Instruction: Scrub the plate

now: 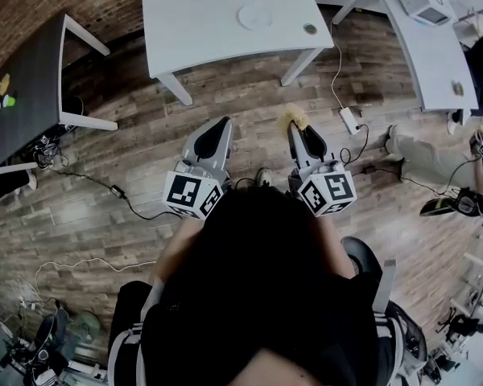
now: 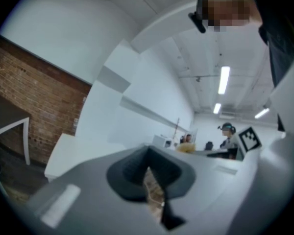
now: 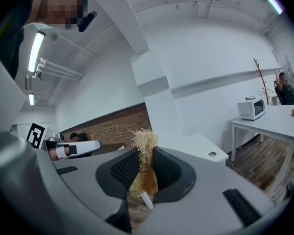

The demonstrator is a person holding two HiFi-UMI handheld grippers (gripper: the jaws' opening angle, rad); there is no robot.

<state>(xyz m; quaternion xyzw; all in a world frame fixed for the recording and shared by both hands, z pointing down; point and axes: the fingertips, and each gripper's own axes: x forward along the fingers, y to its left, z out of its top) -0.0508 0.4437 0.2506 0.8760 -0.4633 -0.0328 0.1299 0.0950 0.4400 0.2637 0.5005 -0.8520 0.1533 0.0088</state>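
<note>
Holding both grippers over the wooden floor [image 1: 249,87], short of the white tabletop [image 1: 193,22]. My right hand-held gripper [image 1: 299,129] is clamped on a straw-coloured fibre scrubber [image 3: 144,148], with the tuft sticking out past the pads. My left hand-held gripper [image 1: 217,129] is fully closed with nothing in it. The pale round disc on the tabletop is probably the plate [image 1: 254,16], but it's white on white, so I'm not certain. It sits well apart from both grippers, and by my read scrubbing hasn't started. To do this well: close in on the tabletop first. Pin the plate's rim with the left so it doesn't skate. Then lay the tuft flat and work small circles. Grip firmly, since the fibres look loose and could slip out.
</note>
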